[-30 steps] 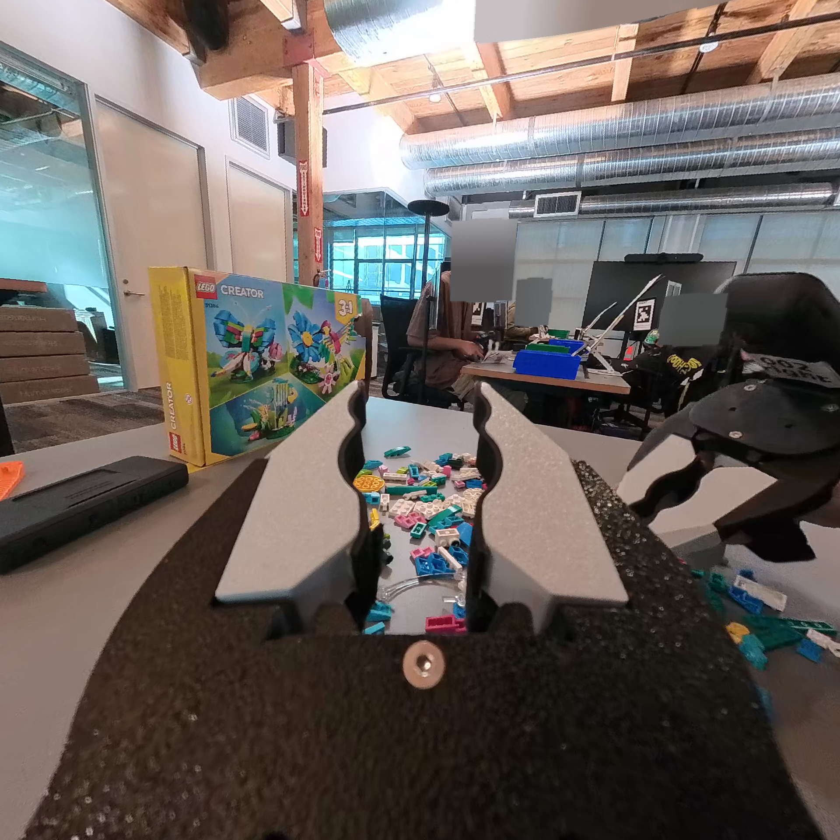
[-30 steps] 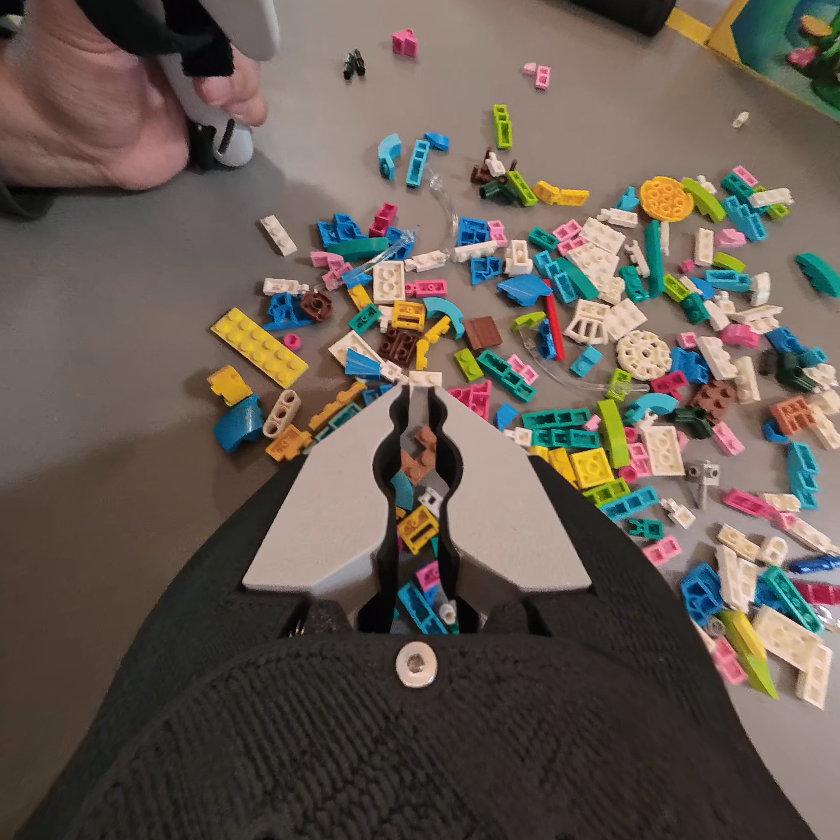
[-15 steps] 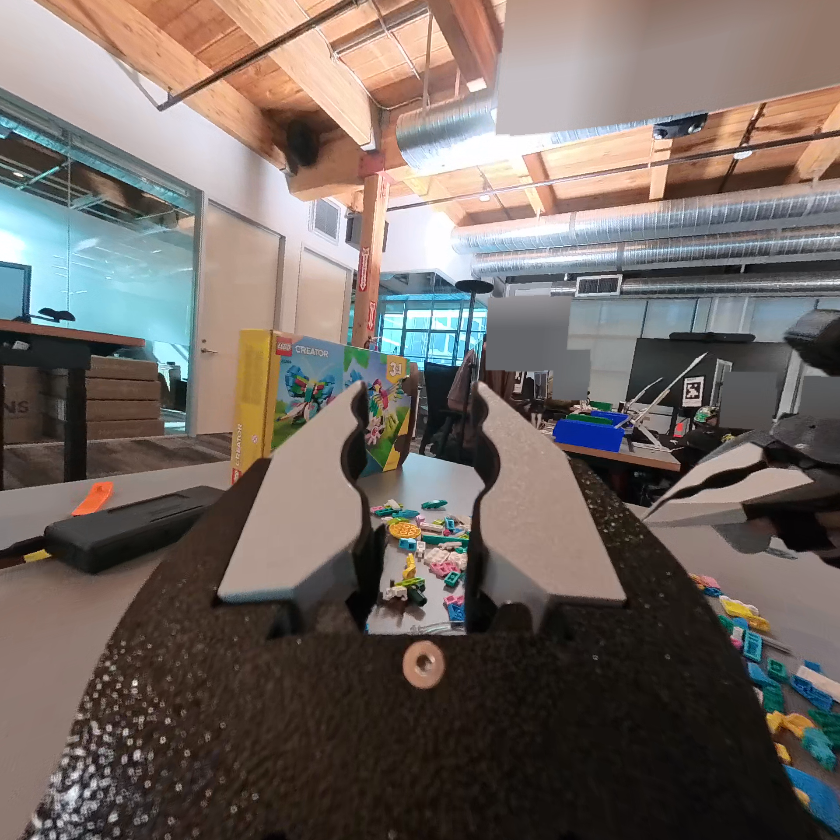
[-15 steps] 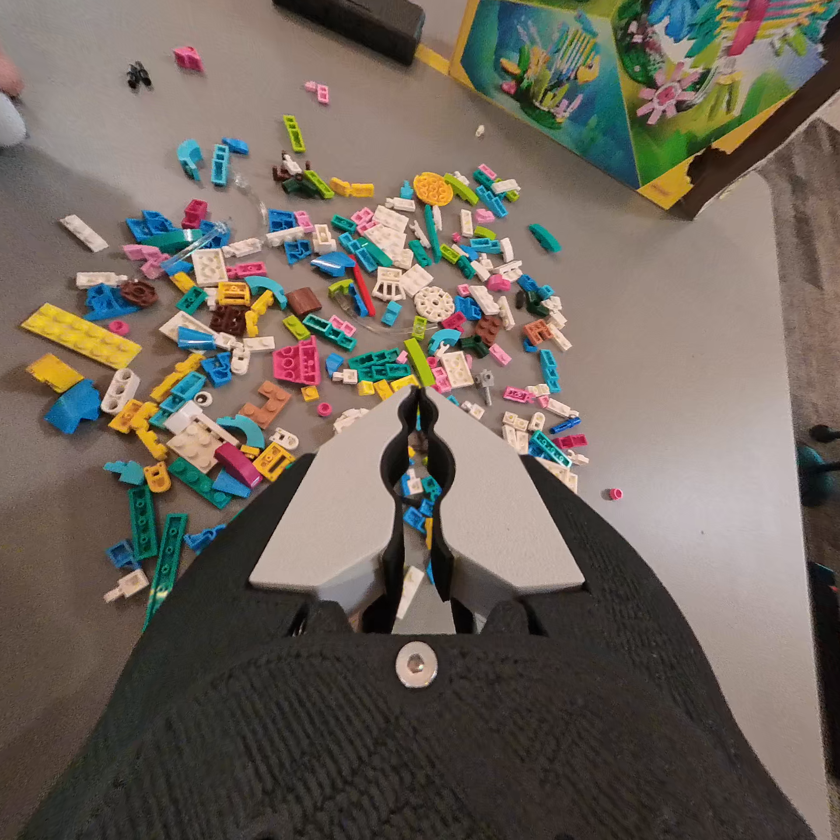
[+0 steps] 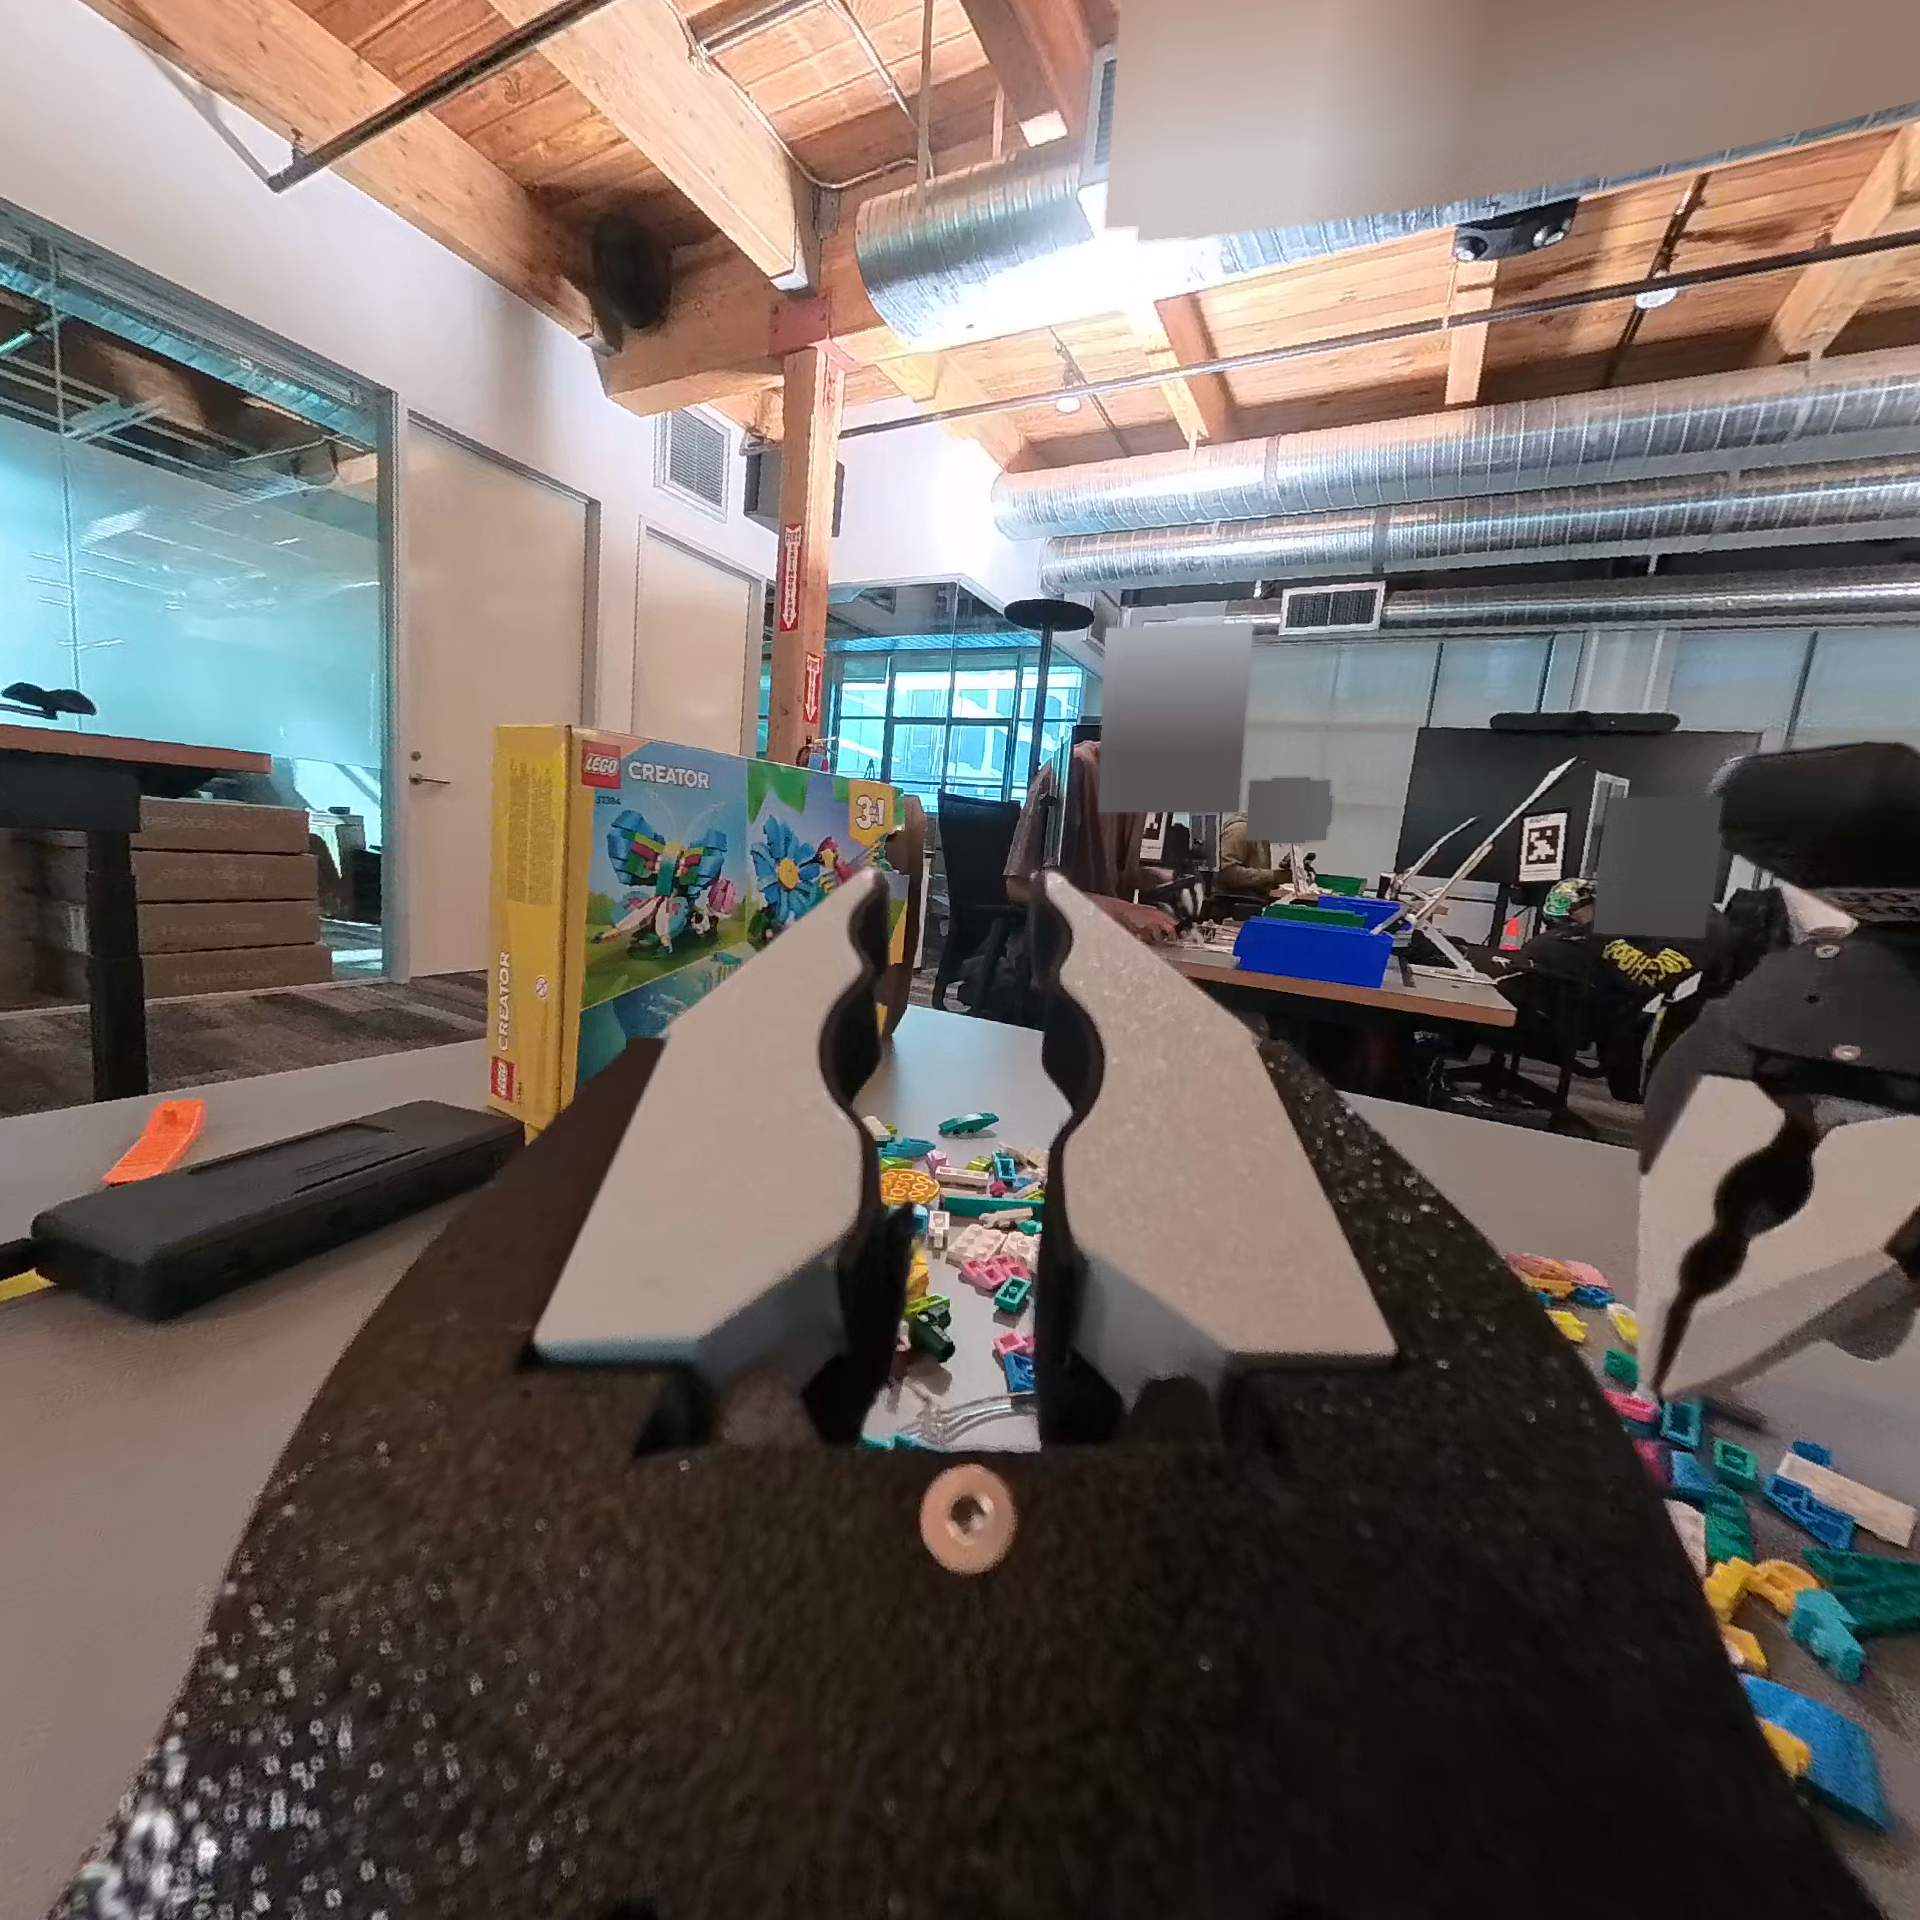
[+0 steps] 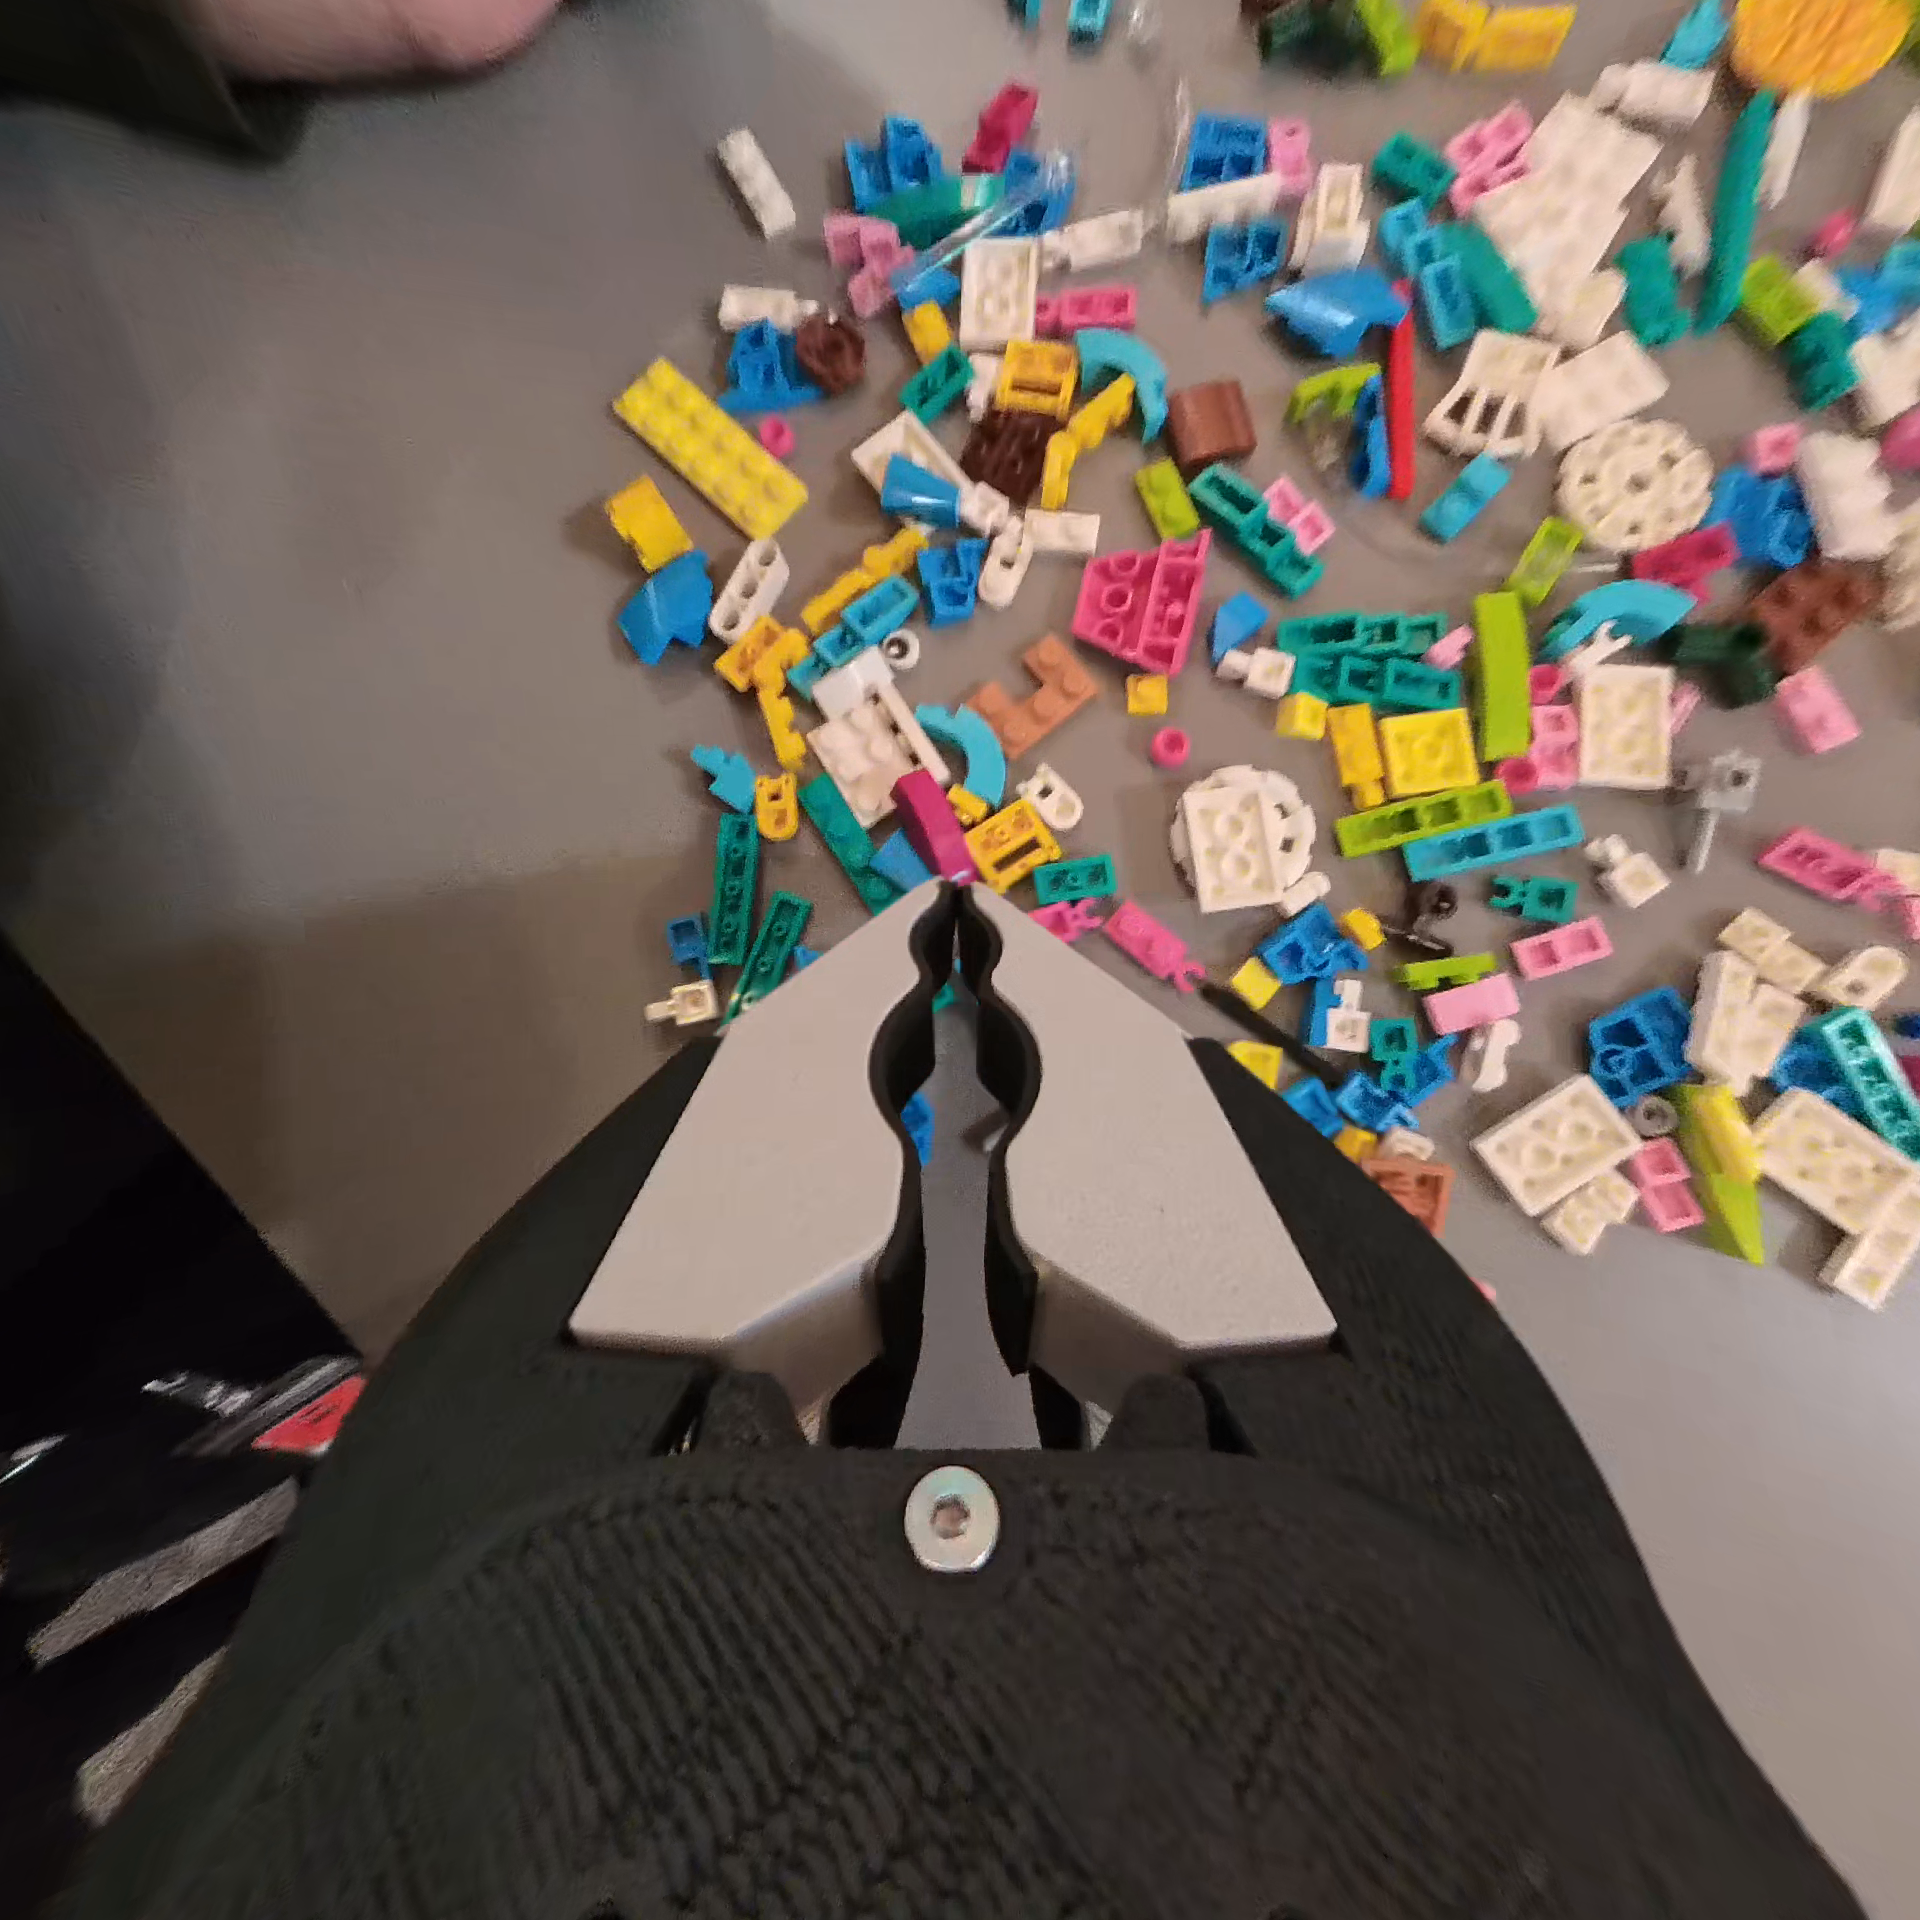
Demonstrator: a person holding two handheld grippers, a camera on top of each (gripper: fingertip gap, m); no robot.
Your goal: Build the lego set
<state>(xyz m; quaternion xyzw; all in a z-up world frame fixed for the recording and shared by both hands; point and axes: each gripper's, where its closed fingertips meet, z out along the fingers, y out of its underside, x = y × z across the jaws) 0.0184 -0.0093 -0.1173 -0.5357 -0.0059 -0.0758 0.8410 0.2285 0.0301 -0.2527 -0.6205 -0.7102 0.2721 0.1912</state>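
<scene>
Several loose lego pieces [image 6: 1299, 582] of many colours lie scattered on the grey table [image 6: 364, 623]. My right gripper [image 6: 954, 891] is shut, low over the near left part of the pile. Its tips meet at the end of a magenta brick [image 6: 928, 821]; I cannot tell whether they pinch it. In the left wrist view the right gripper [image 5: 1664, 1371] points down at the pieces [image 5: 1725, 1475]. My left gripper [image 5: 961, 894] is open and empty, held level above the table, with more pieces [image 5: 977, 1195] showing between its fingers.
The lego box [image 5: 675, 894] stands upright behind the pile. A black case [image 5: 260, 1195] and an orange tool [image 5: 156, 1138] lie at the left. A person's hand [image 6: 395, 31] is at the top left of the right wrist view. The table edge runs along the lower left. The left gripper's tips are roughly 25 cm from the right gripper's.
My right gripper has come down and back toward the near left of the pile, still shut; the box has left its view. My left gripper stays open and has barely moved.
</scene>
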